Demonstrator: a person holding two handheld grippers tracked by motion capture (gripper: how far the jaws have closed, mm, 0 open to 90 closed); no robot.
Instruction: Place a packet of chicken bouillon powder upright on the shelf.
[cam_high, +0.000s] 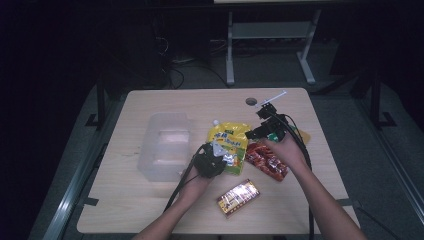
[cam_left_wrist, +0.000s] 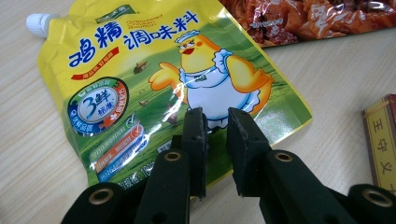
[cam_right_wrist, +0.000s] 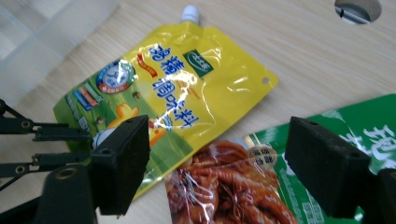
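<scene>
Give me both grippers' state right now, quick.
Left gripper: jaws nearly closed, a narrow gap between them, above the yellow spouted seasoning pouch; whether it grips it cannot be told.
Right gripper: open wide, holding nothing.

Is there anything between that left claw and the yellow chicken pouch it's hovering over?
Nothing visible stands between them. The left gripper hangs just above the lower edge of the yellow pouch, its jaws narrowly parted with only bare pouch showing in the gap. The red snack pack lies beyond the pouch's far edge, out of the way.
</scene>
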